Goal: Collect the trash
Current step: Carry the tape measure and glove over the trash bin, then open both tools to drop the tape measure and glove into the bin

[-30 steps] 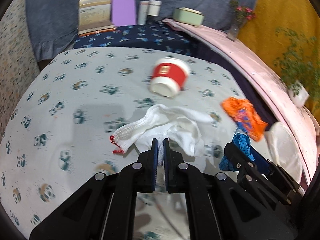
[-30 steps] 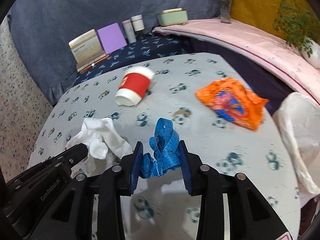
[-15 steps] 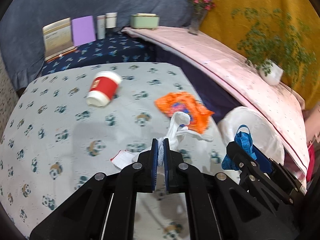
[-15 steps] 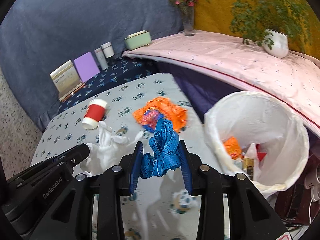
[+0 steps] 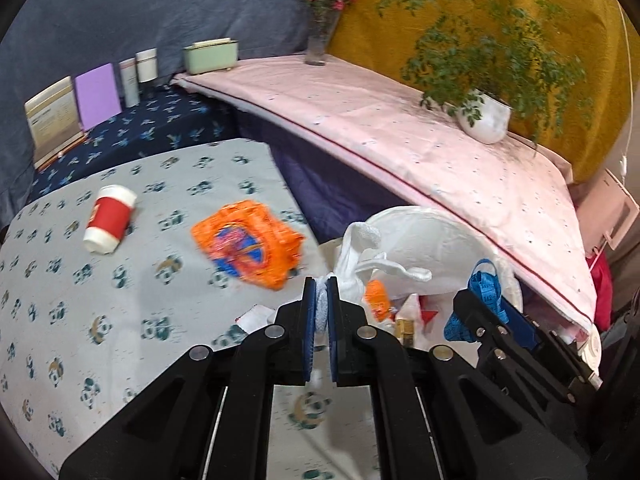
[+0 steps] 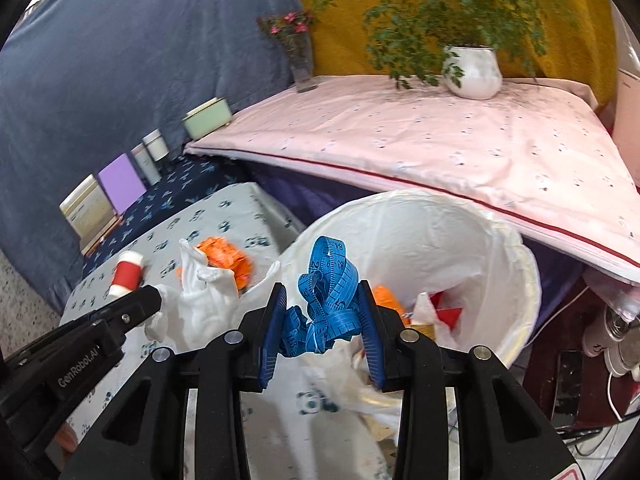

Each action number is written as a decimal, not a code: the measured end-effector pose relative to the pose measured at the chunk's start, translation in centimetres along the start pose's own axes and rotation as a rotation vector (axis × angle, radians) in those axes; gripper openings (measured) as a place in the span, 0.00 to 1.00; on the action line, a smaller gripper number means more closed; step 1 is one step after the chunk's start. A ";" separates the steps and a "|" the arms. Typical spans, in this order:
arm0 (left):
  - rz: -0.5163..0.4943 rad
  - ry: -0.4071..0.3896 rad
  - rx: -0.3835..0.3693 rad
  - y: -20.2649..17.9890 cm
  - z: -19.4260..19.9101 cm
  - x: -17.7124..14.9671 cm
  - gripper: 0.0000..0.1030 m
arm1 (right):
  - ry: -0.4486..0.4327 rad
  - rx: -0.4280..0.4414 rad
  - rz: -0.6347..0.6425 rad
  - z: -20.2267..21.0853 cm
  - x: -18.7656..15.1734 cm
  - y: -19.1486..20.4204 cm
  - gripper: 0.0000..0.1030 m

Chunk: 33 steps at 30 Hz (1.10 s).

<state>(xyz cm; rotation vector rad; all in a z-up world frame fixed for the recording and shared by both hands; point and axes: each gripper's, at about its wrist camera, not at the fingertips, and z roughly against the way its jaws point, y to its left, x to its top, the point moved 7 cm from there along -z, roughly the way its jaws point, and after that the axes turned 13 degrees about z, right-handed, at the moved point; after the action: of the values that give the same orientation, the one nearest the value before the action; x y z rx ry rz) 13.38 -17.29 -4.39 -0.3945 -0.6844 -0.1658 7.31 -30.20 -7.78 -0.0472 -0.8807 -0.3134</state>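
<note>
Mid-task. Left gripper (image 5: 320, 308) fingers pinching white sock (image 5: 360, 256), right gripper (image 6: 322, 320) fingers clamping blue tape measure (image 6: 326, 276), both near lined bin (image 6: 516, 248), centre-right. Orange wrapper (image 5: 248, 240) and red cup (image 5: 110, 218) left on table (image 5: 60, 320), centre-left.

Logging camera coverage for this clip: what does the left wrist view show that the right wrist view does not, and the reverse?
Only the left wrist view shows the left tool pinching the white cloth between its pads, and the whole orange wrapper on the panda-print table.

Only the right wrist view shows the right tool closed around the blue tape measure, plus the white-lined bin's full rim.

Both show the red cup lying on its side, the potted plant, and trash inside the bin.
</note>
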 end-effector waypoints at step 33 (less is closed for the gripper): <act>0.073 0.028 -0.080 -2.4 -2.7 0.8 0.58 | -0.003 -0.073 -0.067 -0.8 0.1 -5.6 0.42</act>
<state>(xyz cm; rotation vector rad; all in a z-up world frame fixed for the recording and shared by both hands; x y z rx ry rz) 14.90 -20.56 -5.01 -0.4927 -0.6363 -0.1297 6.39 -35.74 -8.72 -0.0854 -0.8745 -0.4083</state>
